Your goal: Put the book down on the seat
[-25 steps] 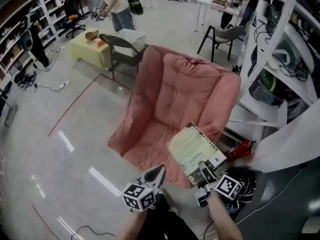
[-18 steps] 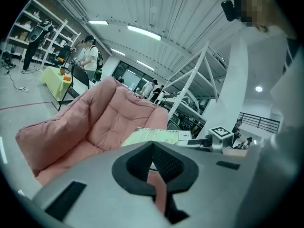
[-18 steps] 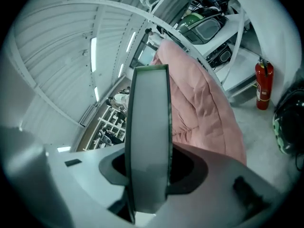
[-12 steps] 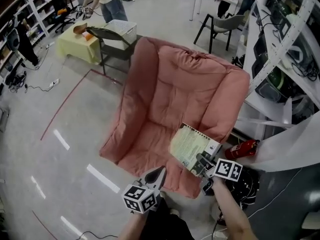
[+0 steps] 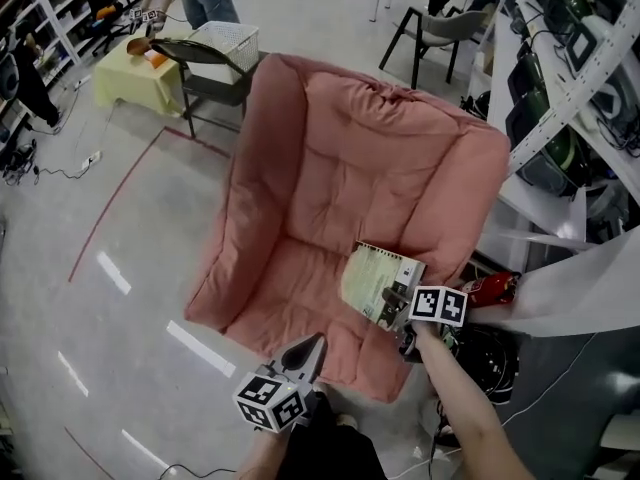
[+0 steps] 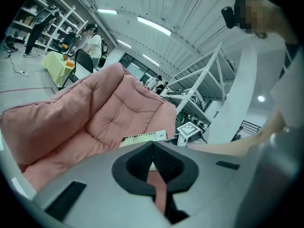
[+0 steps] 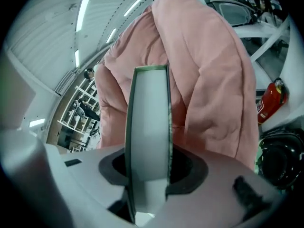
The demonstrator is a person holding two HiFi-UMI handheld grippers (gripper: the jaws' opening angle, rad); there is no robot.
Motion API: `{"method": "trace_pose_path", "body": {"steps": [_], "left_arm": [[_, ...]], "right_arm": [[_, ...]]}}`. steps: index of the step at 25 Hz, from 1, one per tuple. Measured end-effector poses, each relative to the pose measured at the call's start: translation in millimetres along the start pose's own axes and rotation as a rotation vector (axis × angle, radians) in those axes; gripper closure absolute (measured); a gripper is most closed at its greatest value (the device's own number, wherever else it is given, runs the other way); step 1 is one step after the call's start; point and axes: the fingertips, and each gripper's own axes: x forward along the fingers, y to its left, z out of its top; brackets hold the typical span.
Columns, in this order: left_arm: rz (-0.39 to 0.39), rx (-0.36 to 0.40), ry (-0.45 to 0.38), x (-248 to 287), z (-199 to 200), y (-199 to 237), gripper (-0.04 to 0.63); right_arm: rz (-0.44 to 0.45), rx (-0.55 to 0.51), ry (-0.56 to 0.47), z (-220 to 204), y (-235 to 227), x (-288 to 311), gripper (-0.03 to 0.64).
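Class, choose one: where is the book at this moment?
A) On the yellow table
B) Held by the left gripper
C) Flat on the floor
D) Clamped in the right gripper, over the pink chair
D: the right gripper view shows the book edge-on between the jaws of the right gripper, and the head view places it over the pink chair.

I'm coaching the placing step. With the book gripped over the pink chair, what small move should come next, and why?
Probably lower the right hand-held gripper a little toward the seat and level the book before releasing. Its jaws clamp the book's edge, and the book looks tilted over the seat's right side, seemingly not lying flat yet.
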Motion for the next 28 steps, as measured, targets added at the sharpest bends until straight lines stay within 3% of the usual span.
{"method": "trace_pose_path", "body": {"steps": [12,23,28], "left_arm": [[-0.006,-0.014,0.015,13,-7,5,0.586],[-0.006,-0.016,-0.004,5,-7,4,0.586],[-0.008,-0.004,-0.015,-1,-2,-3,0.586]], "right_arm": [[-0.049,-0.030,0.075,7,-26,36,0.448],[-0.156,-0.047,-0.038,11,-44,20,0.414],[-0.165,-0.046,-0.058,10,-49,-3,0.403]]}}
